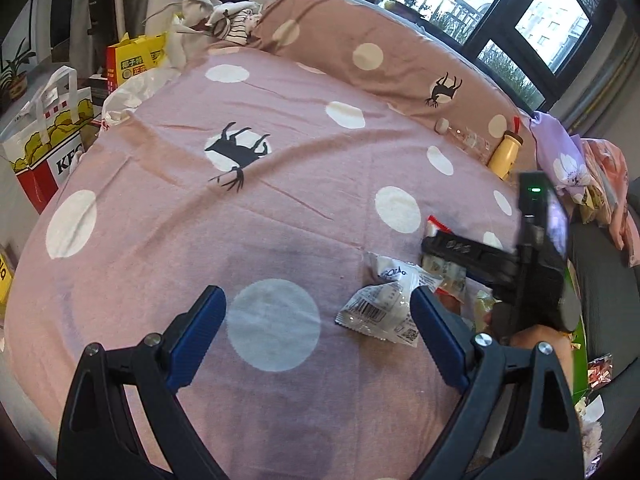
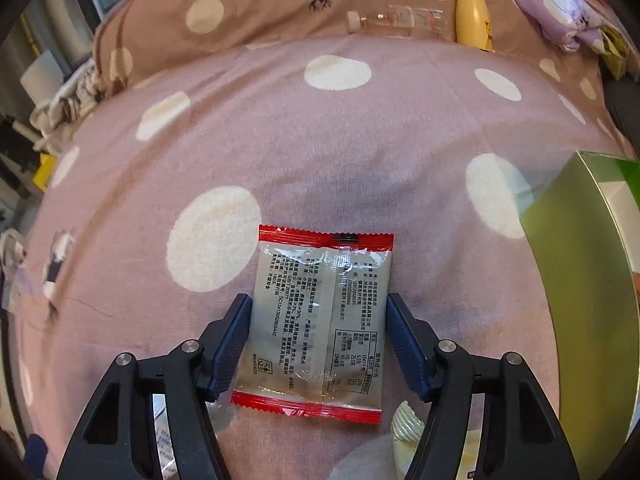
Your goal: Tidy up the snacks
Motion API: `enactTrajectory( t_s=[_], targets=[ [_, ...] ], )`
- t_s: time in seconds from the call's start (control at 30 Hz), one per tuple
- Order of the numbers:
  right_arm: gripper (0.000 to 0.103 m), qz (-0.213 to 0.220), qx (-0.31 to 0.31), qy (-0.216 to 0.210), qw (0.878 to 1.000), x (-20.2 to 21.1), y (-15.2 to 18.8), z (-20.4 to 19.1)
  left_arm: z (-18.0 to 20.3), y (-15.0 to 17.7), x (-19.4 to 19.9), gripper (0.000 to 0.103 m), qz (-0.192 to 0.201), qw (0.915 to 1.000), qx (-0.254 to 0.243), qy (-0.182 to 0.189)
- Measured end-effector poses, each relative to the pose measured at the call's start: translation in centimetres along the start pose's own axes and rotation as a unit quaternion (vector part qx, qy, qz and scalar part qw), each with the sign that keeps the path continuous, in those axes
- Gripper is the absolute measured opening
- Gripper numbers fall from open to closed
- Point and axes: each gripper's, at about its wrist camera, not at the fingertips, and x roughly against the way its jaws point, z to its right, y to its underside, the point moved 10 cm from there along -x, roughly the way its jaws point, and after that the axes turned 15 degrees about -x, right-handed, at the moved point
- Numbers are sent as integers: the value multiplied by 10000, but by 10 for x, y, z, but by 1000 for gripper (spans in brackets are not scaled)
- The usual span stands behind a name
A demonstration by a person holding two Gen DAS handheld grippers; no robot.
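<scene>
A clear snack packet with red ends point(image 2: 320, 320) lies flat on the pink dotted bedsheet point(image 2: 320, 140), printed back up. My right gripper point(image 2: 319, 306) points down at it, with one blue pad against each long side, shut on it. In the left wrist view my left gripper point(image 1: 318, 300) hangs open over the sheet point(image 1: 240, 200) with nothing between its fingers. A white packet with a barcode point(image 1: 380, 308) lies just inside its right finger point(image 1: 432, 320). Further right, the right gripper's black body point(image 1: 492, 264) covers a small heap of other snack packets point(image 1: 448, 276).
A green box point(image 2: 580, 260) stands at the right of the bed. A yellow bottle point(image 2: 472, 16) and a clear bottle point(image 2: 400, 20) lie against the brown dotted pillow point(image 2: 240, 8). A KFC bag point(image 1: 52, 152) and a yellow carton point(image 1: 132, 64) stand beside the bed's left edge.
</scene>
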Motion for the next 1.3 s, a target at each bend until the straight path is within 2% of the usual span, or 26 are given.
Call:
enactTrajectory(
  t_s=[0.2,0.3,0.4,0.53,0.67,0.77,0.87,0.97,1.13,1.3],
  targets=[
    [68,623,245,-593,9960,72,2,-13,-8,4,8,93,31,10000,16,-88],
    [68,500,315,-1257,9903,108,27,-20,-7,8,11,94,18,10000,23,-77],
    [68,272,414,-1567,9864,123,56,-23,-4,13,12,94,-21,10000,17,-47],
    [68,-210,504,-1569,9861,115,100,-17,0,20,13,93,-84,9999,-93,-81],
    [68,-660,494,-1258,9886,89,122,-4,3,30,13,93,-185,9996,-203,-54],
    [68,-910,361,-1471,9843,81,132,-5,4,41,10,92,-303,9992,-227,-86],
    [68,-771,34,-1544,9850,77,126,0,2,51,6,92,-469,9983,-308,-166],
    [68,-726,-153,-1523,9855,76,124,7,4,59,3,92,-568,9978,-332,-47],
    [68,-747,-368,-1938,9775,84,121,4,11,68,3,92,-641,9973,-352,101],
    [68,-745,-331,-1869,9790,79,118,4,34,69,2,87,-627,9957,-381,568]
  ],
)
